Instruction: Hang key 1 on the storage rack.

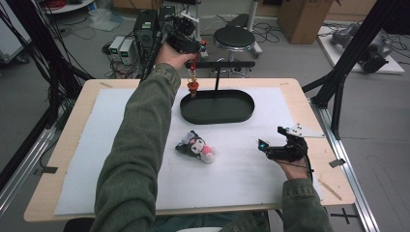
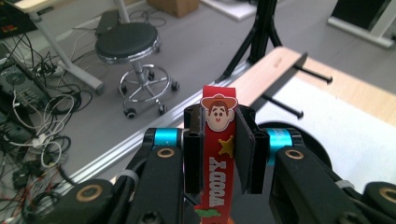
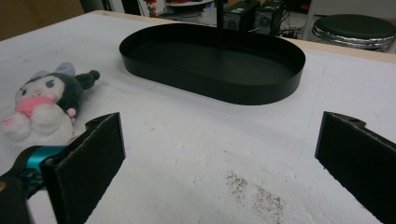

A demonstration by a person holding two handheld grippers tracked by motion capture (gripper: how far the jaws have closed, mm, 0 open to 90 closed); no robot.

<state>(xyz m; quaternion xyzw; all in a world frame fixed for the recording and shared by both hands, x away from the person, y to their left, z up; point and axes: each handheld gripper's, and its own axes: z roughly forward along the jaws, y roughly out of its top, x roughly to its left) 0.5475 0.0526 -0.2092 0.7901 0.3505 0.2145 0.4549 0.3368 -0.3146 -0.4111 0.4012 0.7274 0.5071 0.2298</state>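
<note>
One white mat (image 1: pixel 251 179) covering wooden table (image 1: pixel 309 104), cluttered floor (image 1: pixel 290 53)

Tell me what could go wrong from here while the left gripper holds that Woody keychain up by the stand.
The left gripper pinches only the red Woody strap; it could slip out.
The dangling orange charm hangs beside the black oval tray rim and might snag there.
The stand's crossbar is narrow, so hooking may miss.
</note>
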